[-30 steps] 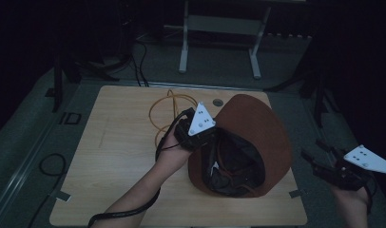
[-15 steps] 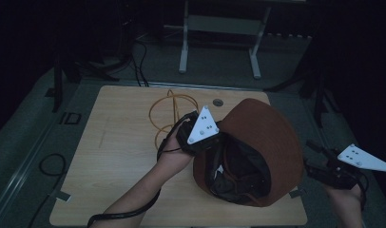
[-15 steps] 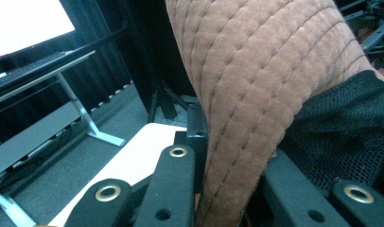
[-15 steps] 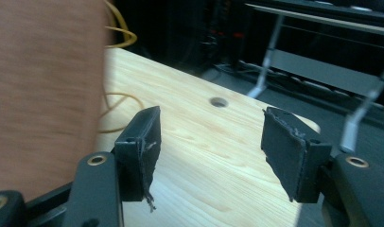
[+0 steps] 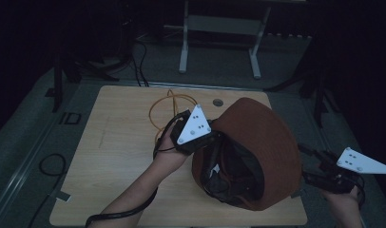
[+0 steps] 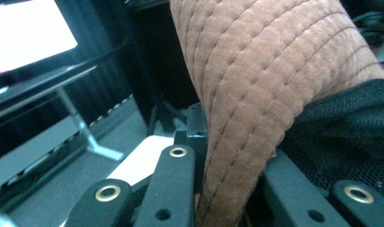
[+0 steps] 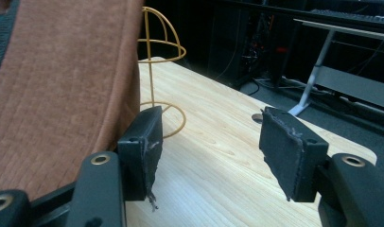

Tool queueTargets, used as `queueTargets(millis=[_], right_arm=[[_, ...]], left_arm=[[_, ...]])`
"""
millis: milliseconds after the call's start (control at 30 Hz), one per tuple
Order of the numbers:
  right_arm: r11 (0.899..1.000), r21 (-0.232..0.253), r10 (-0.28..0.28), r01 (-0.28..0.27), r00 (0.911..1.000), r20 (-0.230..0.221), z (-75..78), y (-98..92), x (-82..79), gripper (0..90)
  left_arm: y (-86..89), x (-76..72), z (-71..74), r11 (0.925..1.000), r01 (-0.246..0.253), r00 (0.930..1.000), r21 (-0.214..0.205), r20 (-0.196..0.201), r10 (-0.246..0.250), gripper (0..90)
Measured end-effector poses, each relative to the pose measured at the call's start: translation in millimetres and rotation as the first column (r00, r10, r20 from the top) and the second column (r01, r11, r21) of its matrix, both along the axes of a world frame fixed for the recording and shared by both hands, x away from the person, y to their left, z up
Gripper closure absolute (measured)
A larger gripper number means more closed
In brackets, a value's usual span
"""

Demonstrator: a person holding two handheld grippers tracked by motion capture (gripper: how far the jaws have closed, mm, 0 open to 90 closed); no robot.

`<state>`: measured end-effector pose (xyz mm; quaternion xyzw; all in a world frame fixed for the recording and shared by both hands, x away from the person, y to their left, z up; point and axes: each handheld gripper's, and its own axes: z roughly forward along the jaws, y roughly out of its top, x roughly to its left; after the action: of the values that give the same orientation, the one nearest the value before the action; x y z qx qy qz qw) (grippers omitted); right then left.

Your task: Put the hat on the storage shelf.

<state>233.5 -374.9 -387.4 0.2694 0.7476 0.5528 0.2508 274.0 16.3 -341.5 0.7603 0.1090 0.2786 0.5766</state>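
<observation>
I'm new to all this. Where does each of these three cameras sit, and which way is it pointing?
High view: fixed above the person's side, looking forward and down on the wooden table; both forearms, the left claw and the right claw show.
Left gripper view: rides the left claw, looking along its jaws, shut on the brown hat.
Right gripper view: rides the right claw, looking across the table between open jaws toward the yellow wire stand.
Shared: the hat appears in all three; the stand in the high and right gripper views.

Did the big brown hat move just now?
Yes. In the high view the brown hat, held at its rim by the left gripper, has shifted toward the table's near right corner, farther from the small round hole near the far edge.
</observation>
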Motion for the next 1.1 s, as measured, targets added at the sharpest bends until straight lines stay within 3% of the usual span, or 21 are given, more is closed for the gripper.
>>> queueTargets(millis=[300,533,633,667,900,967,1000,1100], right_arm=[[1.000,-0.009,-0.005,0.005,0.9997,-0.025,-2.7,-3.5,6.8,39.3],[0.998,-0.039,0.051,-0.053,0.9980,-0.038,-4.2,10.9,5.0,38.9],[0.995,-0.036,0.095,-0.096,0.9947,-0.041,-4.8,17.1,3.5,38.8],[0.989,-0.027,0.141,-0.142,0.9890,-0.045,-5.6,21.8,2.1,38.8],[0.979,-0.021,0.203,-0.204,0.9784,-0.040,-6.0,31.4,-0.5,38.7],[0.973,-0.023,0.227,-0.228,0.9730,-0.038,-5.3,34.7,-2.4,38.8],[0.962,-0.023,0.273,-0.274,0.9615,-0.035,-4.6,39.7,-4.7,38.7],[0.958,-0.029,0.285,-0.286,0.9580,-0.032,-4.2,42.3,-5.7,38.5]], left_arm=[[0.4,-5.0,1.4,0.9969,0.076,0.9966,0.019,0.032,-0.076,85.1],[-3.5,-2.5,-1.7,0.9922,0.122,0.9920,0.026,0.030,-0.123,85.1],[-5.9,-0.3,-5.9,0.9928,0.109,0.9937,0.050,0.021,-0.110,85.1],[-6.9,0.4,-7.5,0.9935,0.096,0.9950,0.061,0.022,-0.097,85.0],[-9.0,7.2,-15.4,0.9938,0.041,0.9991,0.103,-0.011,-0.040,85.0],[-10.6,7.2,-16.5,0.9919,0.012,0.9999,0.126,-0.003,-0.012,85.0],[-11.3,7.1,-16.9,0.9906,-0.001,1.0000,0.137,0.007,0.001,85.1],[-12.8,7.0,-17.5,0.9894,-0.016,0.9998,0.144,0.013,0.015,85.1]])
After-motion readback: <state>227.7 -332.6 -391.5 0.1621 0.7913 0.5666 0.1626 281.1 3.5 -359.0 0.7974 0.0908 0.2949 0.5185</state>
